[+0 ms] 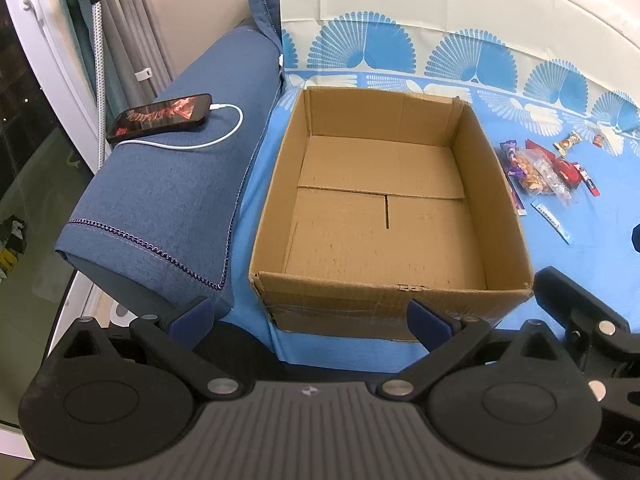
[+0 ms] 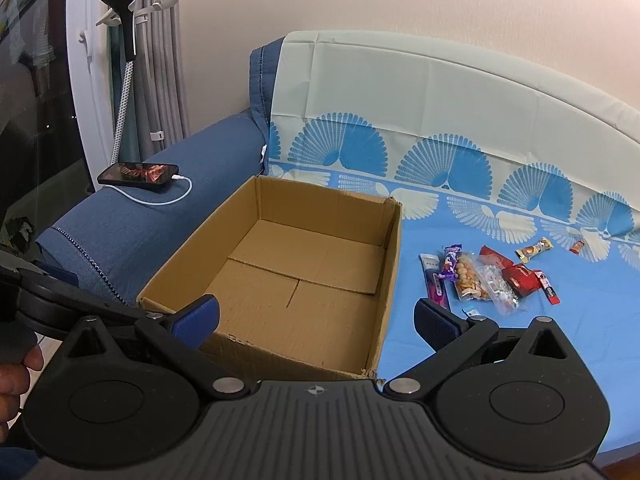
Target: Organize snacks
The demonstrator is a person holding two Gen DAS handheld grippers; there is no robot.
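On the far left, a padded armrest in blue woven cloth with a stitched seam is seen, and a phone with a smooth lit glass face is laid flat on it, a white cable plugged into its end. Just beside the armrest, at the left end of the sofa seat, an open cardboard box is set on the blue sheet. Its walls are plain brown corrugated board, frayed at the near corners, its floor flaps are folded flat, and nothing is held inside it.

The left gripper is held over the box's near wall, tilted steeply downward, with its jaws spread wide and nothing between the blue ribbed pads. The right gripper is held at the box's near right corner, its jaws likewise fully apart and empty.

To the right of the box, toward the middle of the seat, the snacks are scattered in a loose cluster: a clear crinkled bag of round nuts, a purple foil bar, red glossy wrappers and thin sachets. Most long packets are laid with their long axis running from the seat's front edge toward the backrest. Two small wrapped sweets are set apart, nearer the backrest.

The cluster lies ahead and to the right of the right gripper's jaws, so that hand is judged the nearer one; the box is on the left of both.
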